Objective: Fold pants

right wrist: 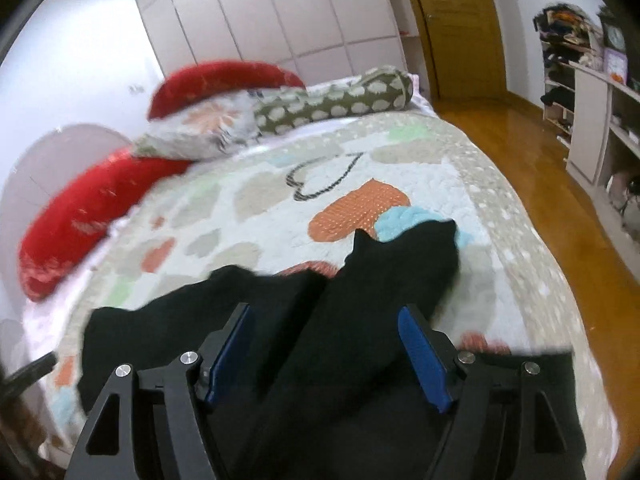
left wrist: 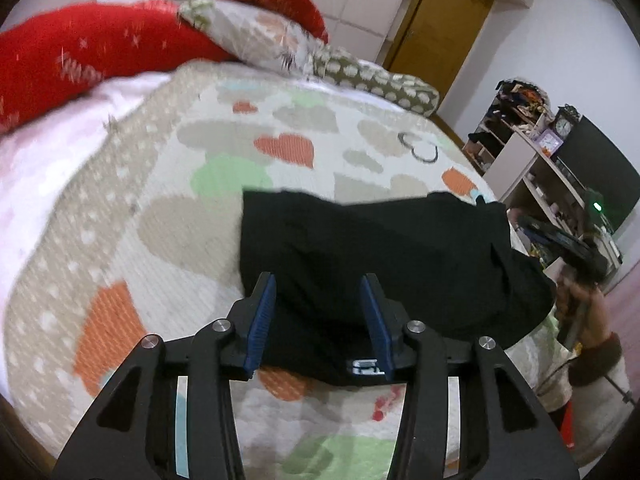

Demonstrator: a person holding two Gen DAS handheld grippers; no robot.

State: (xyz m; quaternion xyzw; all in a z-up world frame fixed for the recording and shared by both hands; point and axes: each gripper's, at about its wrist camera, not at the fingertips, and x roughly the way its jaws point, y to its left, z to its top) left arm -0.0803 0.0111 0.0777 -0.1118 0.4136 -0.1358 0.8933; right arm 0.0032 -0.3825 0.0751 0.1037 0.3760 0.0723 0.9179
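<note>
Black pants (left wrist: 384, 256) lie bunched on a bed with a heart-patterned quilt (left wrist: 168, 200). In the left wrist view my left gripper (left wrist: 322, 288) is open just above the near edge of the pants, with a small white label (left wrist: 366, 366) beside its right finger. The right gripper (left wrist: 568, 244) shows at the right edge, held in a hand. In the right wrist view my right gripper (right wrist: 326, 316) is open over the pants (right wrist: 360, 288), whose two legs spread away over the quilt (right wrist: 280, 208). Neither gripper holds cloth.
Red pillows (left wrist: 100, 44), a patterned pillow (left wrist: 260, 36) and a spotted bolster (right wrist: 332, 100) lie at the head of the bed. Shelves with clutter (left wrist: 532, 152) stand to the right. A wooden floor (right wrist: 560, 184) and a door (right wrist: 460, 28) lie beyond the bed's right edge.
</note>
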